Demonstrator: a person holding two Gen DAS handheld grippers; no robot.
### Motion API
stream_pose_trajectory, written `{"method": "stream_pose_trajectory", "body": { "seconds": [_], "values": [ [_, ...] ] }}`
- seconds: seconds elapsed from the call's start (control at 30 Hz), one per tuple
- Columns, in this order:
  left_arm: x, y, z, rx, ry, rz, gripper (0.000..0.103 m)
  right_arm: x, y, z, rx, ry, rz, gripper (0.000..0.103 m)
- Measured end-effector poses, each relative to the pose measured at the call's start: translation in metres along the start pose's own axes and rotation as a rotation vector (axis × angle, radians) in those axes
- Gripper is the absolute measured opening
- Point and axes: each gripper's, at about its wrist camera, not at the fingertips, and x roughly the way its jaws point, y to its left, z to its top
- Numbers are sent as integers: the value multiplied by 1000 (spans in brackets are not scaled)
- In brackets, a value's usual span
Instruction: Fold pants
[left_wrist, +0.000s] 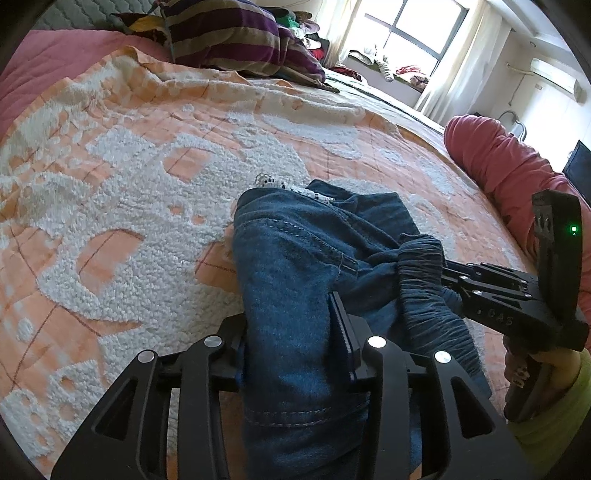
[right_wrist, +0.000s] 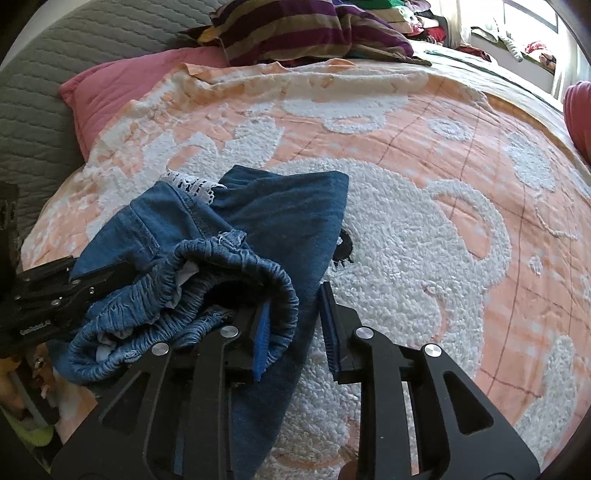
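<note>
1. Left hand-held gripper (left_wrist: 295, 347), seen from its own wrist camera, is clamped on a thick fold of the blue denim pants (left_wrist: 295, 266); the cloth runs straight between its two fingers and bulges ahead of them.
2. Ahead of this gripper the pants lie bunched on the orange-and-white bedspread (left_wrist: 122, 177), with a strip of white lace trim (left_wrist: 273, 182) at their far edge.
3. To its right, the right hand-held gripper (left_wrist: 448, 275) reaches in from the side, its tip at the gathered elastic waistband (left_wrist: 421, 266); from this view I cannot tell whether it pinches the band.
4. Far ahead sit a striped purple pillow (left_wrist: 240, 37) and a bright window (left_wrist: 410, 29); a red bolster (left_wrist: 506, 166) lies at the right.
5. Right hand-held gripper (right_wrist: 295, 328), in its own wrist view, stands spread: its left finger (right_wrist: 260, 339) is tucked inside the waistband (right_wrist: 236, 280) loop, while its right finger hangs free over the bedspread (right_wrist: 424, 229).
6. To its left, the left hand-held gripper (right_wrist: 107, 273) grips the pants (right_wrist: 280, 214) from the side.
7. Ahead of it the denim spreads flat, lace trim (right_wrist: 195, 186) showing at the far end.
</note>
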Motion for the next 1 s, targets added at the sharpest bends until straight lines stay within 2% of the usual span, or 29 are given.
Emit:
{"method": "stream_pose_trajectory", "body": {
  "seconds": [0.17, 0.3, 0.6, 0.8, 0.9, 1.0],
  "values": [
    [-1, -1, -1, 3, 0, 2, 37, -4, 1, -1, -4, 1, -6, 21],
    [-3, 0, -3, -4, 0, 3, 40, -9, 1, -3, 3, -3, -17, 28],
    [-12, 1, -6, -6, -6, 13, 46, -24, 0, -7, 12, -28, -19, 48],
    [-20, 1, -9, -8, -10, 18, 47, -34, -2, -10, 33, -46, -18, 63],
    [-24, 1, -10, -10, -13, 24, 55, -41, -1, -12, 34, -57, -22, 68],
    [-32, 2, -13, -15, -18, 23, 56, -49, 0, -15, 39, -71, -25, 73]
  ]
}}
